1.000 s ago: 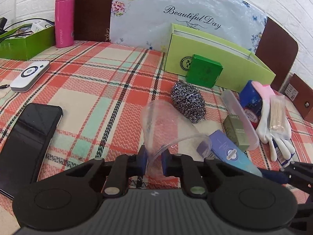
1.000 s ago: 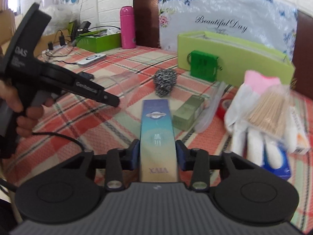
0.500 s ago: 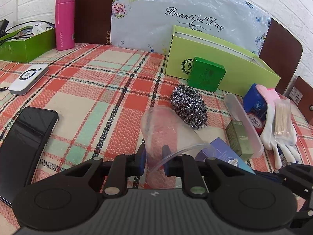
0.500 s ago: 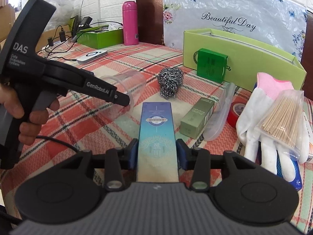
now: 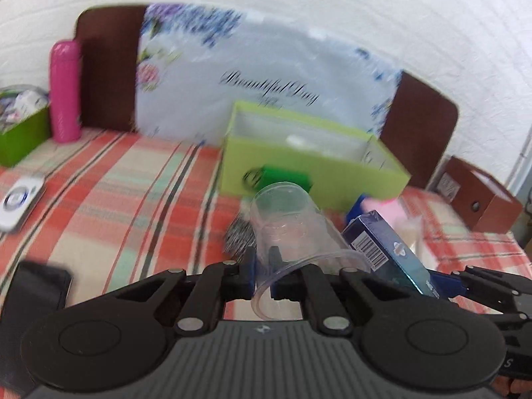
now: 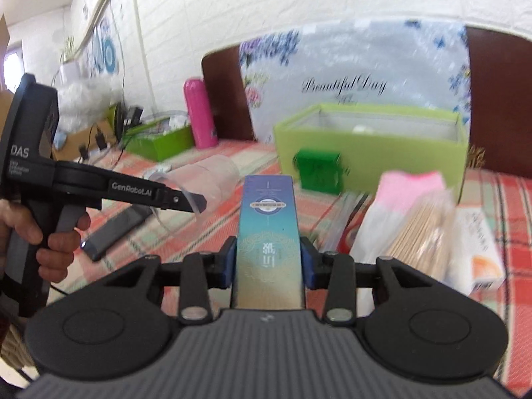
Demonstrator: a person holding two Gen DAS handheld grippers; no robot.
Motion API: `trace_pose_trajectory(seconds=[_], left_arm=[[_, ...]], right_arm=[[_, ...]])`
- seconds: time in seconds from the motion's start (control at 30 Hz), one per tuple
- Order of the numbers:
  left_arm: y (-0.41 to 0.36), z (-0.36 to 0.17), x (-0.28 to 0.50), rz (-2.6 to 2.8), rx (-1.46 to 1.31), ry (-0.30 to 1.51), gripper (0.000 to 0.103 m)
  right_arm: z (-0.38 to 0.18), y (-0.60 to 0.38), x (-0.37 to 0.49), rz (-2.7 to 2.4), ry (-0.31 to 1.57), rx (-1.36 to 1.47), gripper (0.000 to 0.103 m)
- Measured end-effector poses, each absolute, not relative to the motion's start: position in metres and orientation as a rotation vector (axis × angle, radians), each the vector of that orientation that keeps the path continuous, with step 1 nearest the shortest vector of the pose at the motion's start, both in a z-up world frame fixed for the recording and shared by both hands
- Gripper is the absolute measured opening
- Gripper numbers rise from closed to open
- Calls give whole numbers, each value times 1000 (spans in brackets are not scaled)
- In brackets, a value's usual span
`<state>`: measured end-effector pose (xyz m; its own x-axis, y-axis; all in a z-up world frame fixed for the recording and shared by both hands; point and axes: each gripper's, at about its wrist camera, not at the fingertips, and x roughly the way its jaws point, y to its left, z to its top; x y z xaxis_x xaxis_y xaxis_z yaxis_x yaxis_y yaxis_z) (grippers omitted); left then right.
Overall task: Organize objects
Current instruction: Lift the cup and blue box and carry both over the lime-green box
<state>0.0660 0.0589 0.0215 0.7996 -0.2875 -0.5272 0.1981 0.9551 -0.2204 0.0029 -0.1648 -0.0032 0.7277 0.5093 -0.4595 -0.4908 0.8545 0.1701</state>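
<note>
Both pairs of jaws are closed on something. Those of the left gripper (image 5: 262, 272) are pressed on the thin wall of a clear plastic cup (image 5: 292, 229), at its rim; the cup lies on its side in the air and its bottom points away from the camera. Those of the right gripper (image 6: 268, 266) are closing and already pinch a long blue box (image 6: 268, 229) from both sides; the box sticks out forward between the pads, with its printed face up.

In the left wrist view the blue box is just to the right of the cup, with its barcode visible. In the right wrist view the left gripper is at the left side, held by a hand (image 6: 40, 232).

Behind both held things a light green box (image 5: 316, 166) stands open on the checked tablecloth (image 5: 139, 199), and a small dark green box (image 6: 317, 169) leans against its front wall. On the right there are a bag of wooden sticks (image 6: 422, 229) and a pink and white glove (image 6: 409, 186). On the left there are a black phone (image 5: 33, 296), a white device (image 5: 20, 199) and a pink bottle (image 5: 65, 91).
</note>
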Motion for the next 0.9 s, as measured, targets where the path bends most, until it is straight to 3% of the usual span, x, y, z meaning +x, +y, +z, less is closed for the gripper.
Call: trace_pose_trajectory(seconds=[0.27,0.47,0.9], left_arm=[[21,72,121,-326,-132,468,6],[-2,83,184,-291,-152,494,6],[-10,54,275,-192,-173,593,6]], right_arm=[[44,-199,48,469,409,40,38],[66,-211,102,347,337,4,38],[29,-211,220,264,371,-112,38]])
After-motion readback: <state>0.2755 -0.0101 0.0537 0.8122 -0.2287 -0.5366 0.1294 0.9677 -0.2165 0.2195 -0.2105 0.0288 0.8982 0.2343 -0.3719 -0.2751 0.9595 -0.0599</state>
